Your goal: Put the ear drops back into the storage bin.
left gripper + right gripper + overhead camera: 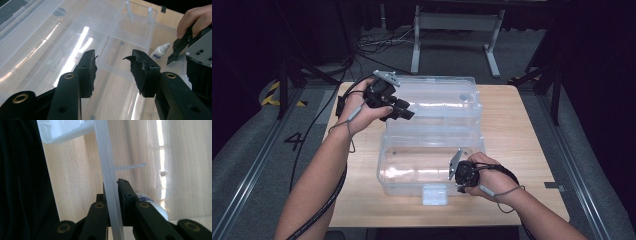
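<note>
Right hand-held gripper, at about 5 o'clock on the tabletop, is pinching the near wall of the clear box; the right gripper view is showing the jaws pressed together on that thin wall, one inside and one outside. The box is sitting open at the tabletop's centre, with its lid lying back toward 12 o'clock.

Handling, judged: thin clear plastic, light, fairly stiff but likely flexing at the walls, and smooth enough to slip. The rim near a corner or rib is looking like the best hold; the white latch at 6 o'clock is a second option. Squeezing hard could crack the wall.

A small white dropper bottle is lying inside the box, just beside the right jaws. Judged light and prone to rolling; take it across the body.

Left hand-held gripper, at 10 o'clock above the lid, is hanging spread with nothing between its jaws.

Hard to read: transparent walls and glare are blurring the box's inner dividers. The bottle's label is too small to read, and the bottle is cut off behind the jaw in the right gripper view.
</note>
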### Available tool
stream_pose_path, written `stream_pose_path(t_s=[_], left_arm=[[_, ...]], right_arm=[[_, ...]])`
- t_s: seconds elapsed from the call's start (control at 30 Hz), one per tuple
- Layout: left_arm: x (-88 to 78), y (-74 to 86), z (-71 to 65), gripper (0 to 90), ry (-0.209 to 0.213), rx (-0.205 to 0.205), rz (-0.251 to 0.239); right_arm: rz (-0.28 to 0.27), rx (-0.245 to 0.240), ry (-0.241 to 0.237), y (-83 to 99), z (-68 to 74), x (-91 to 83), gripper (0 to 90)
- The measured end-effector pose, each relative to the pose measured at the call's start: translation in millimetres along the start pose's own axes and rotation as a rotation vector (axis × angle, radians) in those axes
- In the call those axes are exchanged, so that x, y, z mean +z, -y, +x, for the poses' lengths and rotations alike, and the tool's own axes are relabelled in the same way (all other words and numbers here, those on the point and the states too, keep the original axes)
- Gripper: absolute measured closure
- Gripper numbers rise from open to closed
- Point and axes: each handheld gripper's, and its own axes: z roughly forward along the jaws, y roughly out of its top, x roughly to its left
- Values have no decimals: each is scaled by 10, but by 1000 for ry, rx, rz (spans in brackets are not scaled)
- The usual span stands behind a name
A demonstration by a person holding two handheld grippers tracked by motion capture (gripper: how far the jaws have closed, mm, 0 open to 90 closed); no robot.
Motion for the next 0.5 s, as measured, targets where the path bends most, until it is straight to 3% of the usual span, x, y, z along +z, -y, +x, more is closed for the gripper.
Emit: stream_pose_path(t_s=[0.27,0.5], left_arm=[[254,-220,38,560,37,22,21],[464,-285,114,576,77,19,25]], right_arm=[[-3,-5,2,2,0,2,857],[-1,-1,0,-1,0,0,857]])
